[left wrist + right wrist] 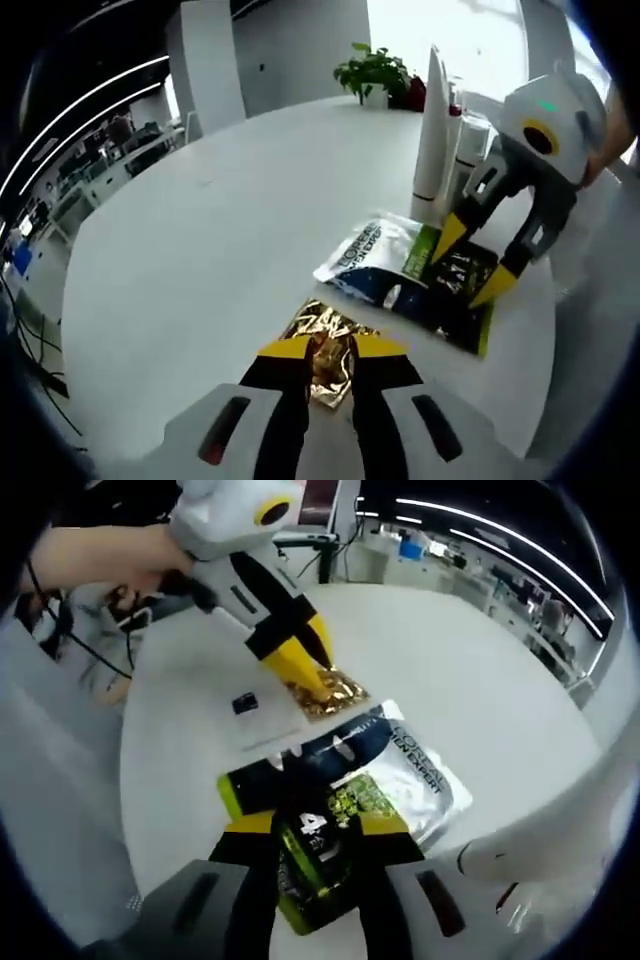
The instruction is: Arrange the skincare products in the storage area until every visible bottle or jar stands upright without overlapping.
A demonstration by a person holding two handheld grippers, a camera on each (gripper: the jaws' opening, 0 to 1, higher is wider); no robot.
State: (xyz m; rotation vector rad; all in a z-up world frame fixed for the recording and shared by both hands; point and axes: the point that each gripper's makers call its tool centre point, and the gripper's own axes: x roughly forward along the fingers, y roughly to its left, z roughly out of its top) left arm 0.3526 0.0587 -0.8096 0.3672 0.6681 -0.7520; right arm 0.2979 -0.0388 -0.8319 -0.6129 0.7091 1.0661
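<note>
On the white round table [200, 260] lies a gold foil sachet [328, 352], and my left gripper [332, 350] is shut on its near edge. Beside it lie a silver-and-blue sachet [368, 256] and a black-and-green sachet [458, 292], overlapping. My right gripper [474, 262] stands open over the black-and-green sachet, one tip on each side of it. In the right gripper view that sachet [300, 810] runs between my right gripper's [318, 828] jaws. The left gripper [303, 668] pinches the gold sachet [330, 693] there. A tall white tube [432, 130] stands upright behind the sachets.
More bottles [470, 145] stand behind the tube, with a potted plant [372, 72] at the table's far edge. A small black item [245, 702] lies on a white sheet near the gold sachet. A hand [100, 555] holds the left gripper. Office desks lie beyond.
</note>
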